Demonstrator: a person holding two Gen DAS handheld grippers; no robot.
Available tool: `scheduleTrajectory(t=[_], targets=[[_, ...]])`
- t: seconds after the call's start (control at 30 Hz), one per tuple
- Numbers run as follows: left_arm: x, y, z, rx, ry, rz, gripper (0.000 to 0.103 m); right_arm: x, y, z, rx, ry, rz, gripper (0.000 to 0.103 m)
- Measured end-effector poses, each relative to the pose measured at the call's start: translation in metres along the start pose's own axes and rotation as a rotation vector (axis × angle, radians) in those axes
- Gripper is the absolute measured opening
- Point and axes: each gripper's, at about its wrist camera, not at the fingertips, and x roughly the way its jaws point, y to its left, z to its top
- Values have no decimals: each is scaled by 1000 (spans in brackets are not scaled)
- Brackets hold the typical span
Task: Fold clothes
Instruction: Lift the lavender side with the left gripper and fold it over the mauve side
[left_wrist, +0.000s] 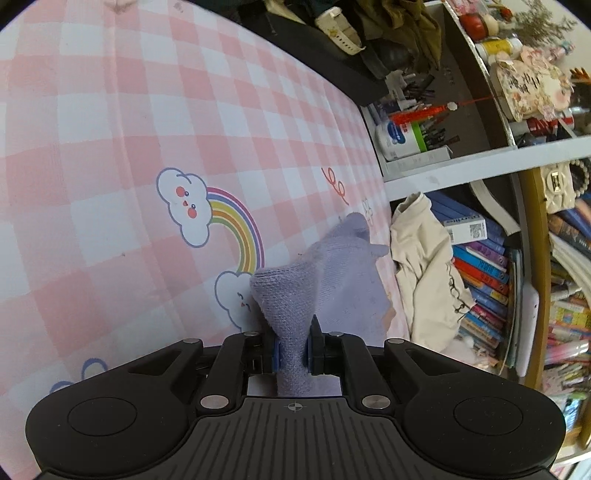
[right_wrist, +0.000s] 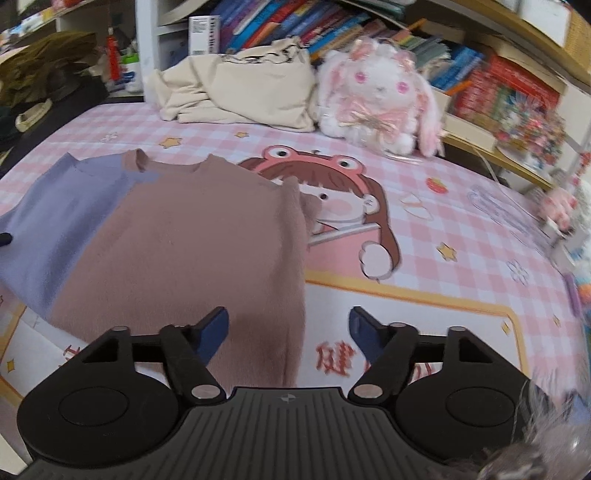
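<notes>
Left hand-held gripper (left_wrist: 293, 354) clamps the sweater (right_wrist: 177, 236) edge. Right hand-held gripper (right_wrist: 288, 328) stands half-open, empty. Next: grip the near hem.

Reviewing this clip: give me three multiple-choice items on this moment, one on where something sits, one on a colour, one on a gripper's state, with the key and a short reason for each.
1. Where is the plush rabbit?
A. on the bedsheet, right of the cream garment, in front of the bookshelf
B. on top of the sweater
C. between the right gripper's fingers

2. What colours is the sweater on the bed?
A. green and white
B. lilac on one side, dusty pink on the other
C. all black

3. What is the left gripper doing?
A. open over bare sheet
B. shut on lilac sweater fabric
C. holding a book

Key: 1 A, the rabbit sits by the cream pile against the books. 2 B, the right wrist view shows both panels. 3 B, lilac knit is pinched between the pads, while the right gripper is open and empty.
</notes>
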Motion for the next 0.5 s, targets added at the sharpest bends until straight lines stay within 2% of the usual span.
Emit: scheduleTrajectory(t=[0.07, 0.13, 0.2, 0.37, 0.5], targets=[[-1, -2, -3, 19, -9, 9, 11, 9, -3, 4, -19, 12, 40, 51], [-1, -3, -5, 30, -19, 16, 11, 18, -7, 5, -30, 36, 90, 33], [-2, -6, -7, 48, -29, 26, 11, 22, -11, 5, -41, 46, 131, 28], [-8, -18, -11, 96, -58, 39, 11, 26, -17, 6, -89, 45, 213, 25], [-19, -36, -16, 142, -95, 32, 10, 29, -28, 6, -77, 41, 263, 25]])
